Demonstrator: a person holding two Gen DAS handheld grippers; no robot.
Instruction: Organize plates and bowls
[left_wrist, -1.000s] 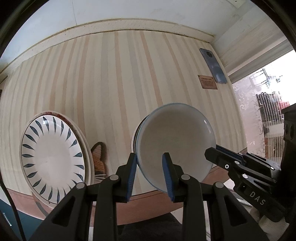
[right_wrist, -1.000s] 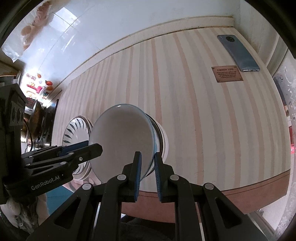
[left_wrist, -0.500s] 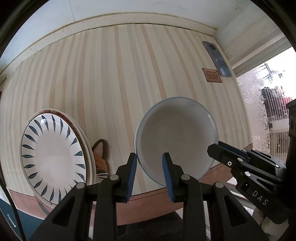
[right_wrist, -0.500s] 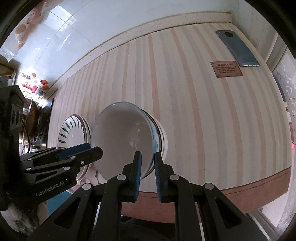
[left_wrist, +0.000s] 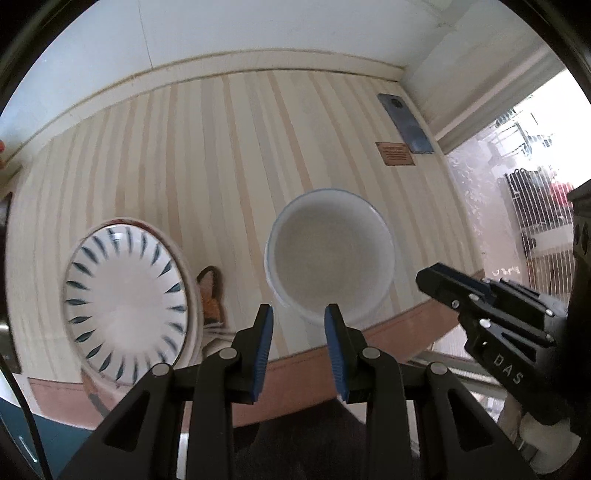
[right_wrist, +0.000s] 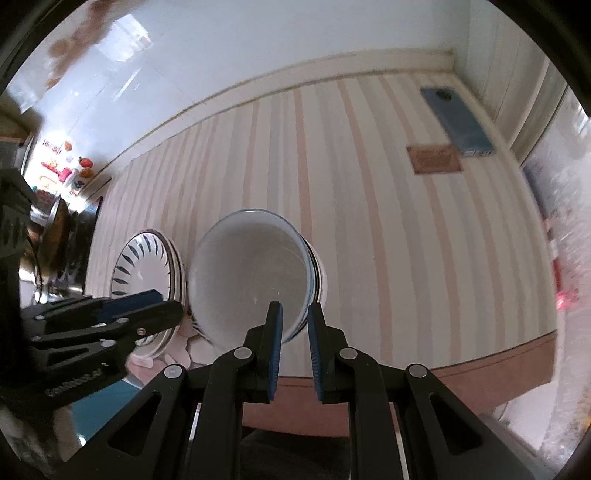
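White bowl (right_wrist: 251, 273) is nested on stack (right_wrist: 320, 273), near rim seen between narrow jaws of right gripper (right_wrist: 295, 310) (apparently pinched). Left gripper (left_wrist: 299, 314) is closed down, empty, bowl just beyond its tips. Rim should be released only once bowl is seated level.

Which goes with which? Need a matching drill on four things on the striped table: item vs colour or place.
Items:
1. bowl
2. plate
3. phone
4. label

Descriptions:
A. dark blue radial dashes on white
B. brown, right beside the phone
C. plain white inside, thin blue rim
D. grey-blue slab near the far corner

Pairs: 1-C, 2-A, 3-D, 4-B
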